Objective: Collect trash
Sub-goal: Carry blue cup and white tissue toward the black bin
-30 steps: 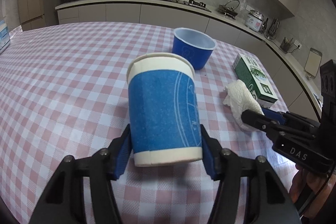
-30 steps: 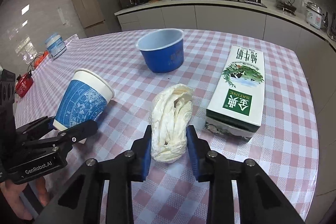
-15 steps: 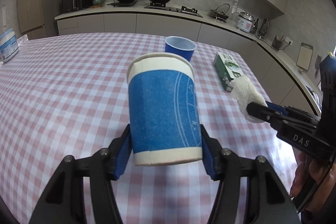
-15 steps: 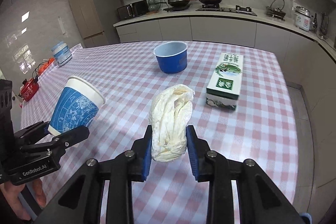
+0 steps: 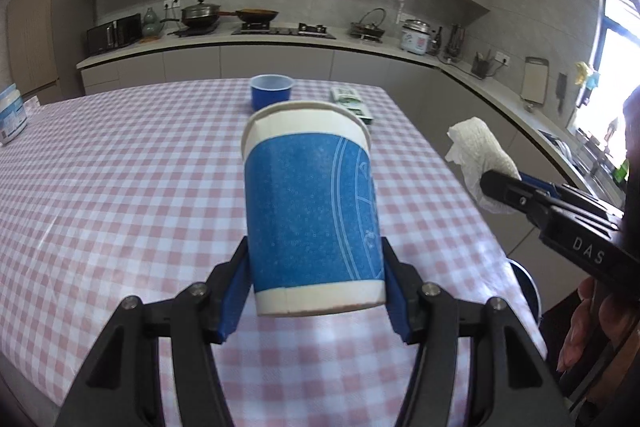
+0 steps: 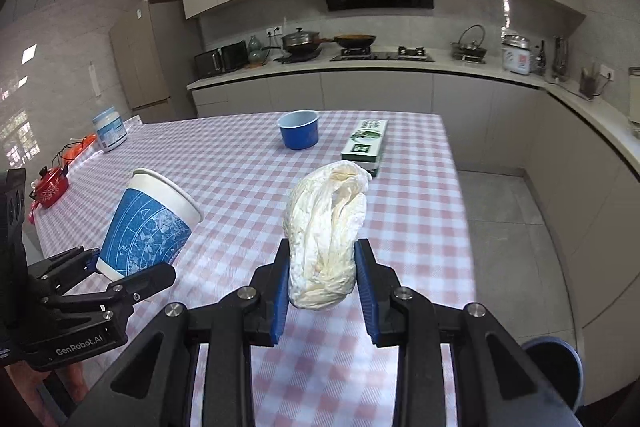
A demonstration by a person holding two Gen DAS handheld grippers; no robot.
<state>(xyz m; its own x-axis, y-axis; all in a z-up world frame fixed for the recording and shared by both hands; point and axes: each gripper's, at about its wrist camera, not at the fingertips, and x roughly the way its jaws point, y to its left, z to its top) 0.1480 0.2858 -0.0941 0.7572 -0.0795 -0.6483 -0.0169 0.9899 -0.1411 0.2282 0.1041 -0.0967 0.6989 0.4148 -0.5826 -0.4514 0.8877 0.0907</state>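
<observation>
Two grippers are seen, and each one is holding one piece of trash above the desk (image 6: 248, 163), which is covered with a pink and white checked cloth. The left gripper (image 5: 314, 291) is closed on one blue paper cup (image 5: 312, 211) with a white rim; the cup is gripped near its base between the two blue pads (image 5: 230, 301) and is held clear of the cloth. In the right wrist view the same cup (image 6: 150, 227) is seen tilted, at the left of the picture. The right gripper (image 6: 322, 281) is closed on one crumpled white tissue wad (image 6: 326, 235), which is pressed between its pads and stands up above them; the wad (image 5: 478, 157) is also seen in the left wrist view, beyond the desk edge. Two more pieces are lying on the far part of the desk: one blue bowl (image 6: 299, 135), upright, and one green and white carton (image 6: 366, 145), lying flat just beside it, not touching. At the far left edge of the desk one white jar (image 6: 109, 129) and one small red kettle (image 6: 50, 187) are standing. One dark round bin (image 6: 554, 365) is partly seen below, at the right of the desk.
</observation>
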